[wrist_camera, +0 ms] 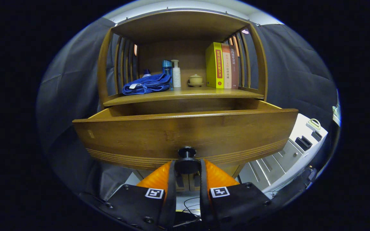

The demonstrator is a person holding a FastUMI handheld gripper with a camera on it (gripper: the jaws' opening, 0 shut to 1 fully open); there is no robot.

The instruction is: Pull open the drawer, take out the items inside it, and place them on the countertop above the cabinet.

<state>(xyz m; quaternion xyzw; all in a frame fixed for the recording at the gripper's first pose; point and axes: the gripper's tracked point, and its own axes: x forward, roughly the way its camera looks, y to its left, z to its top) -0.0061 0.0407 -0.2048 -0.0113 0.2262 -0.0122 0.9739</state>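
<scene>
The tongs (187,166) are nearly closed, and both fingers press on the dark round knob (187,164) of the drawer (185,134), one finger on each side of it. The knob stands out from the lower middle of the drawer front on a short stem.

The drawer is wooden with a curved front that has thin grooves along its lower edge. It is pulled out from the cabinet (181,57), and its top edge is seen from slightly below, so what lies inside it cannot be seen.

Just above and behind the drawer is the wooden surface (204,93) of the cabinet, under a wooden roof and between slatted sides. On this surface, to the left, lies a folded blue towel (147,84). Just beside it stands a blue bottle (167,69), and next to that a white pump bottle (176,74). Near the middle rests a small beige lidded cup (195,80) on a saucer. To the right stand three books (222,65) upright, touching each other; the nearest one is yellow.

Beyond the drawer, low to the right, there is a white unit (287,157) with grey drawers.
</scene>
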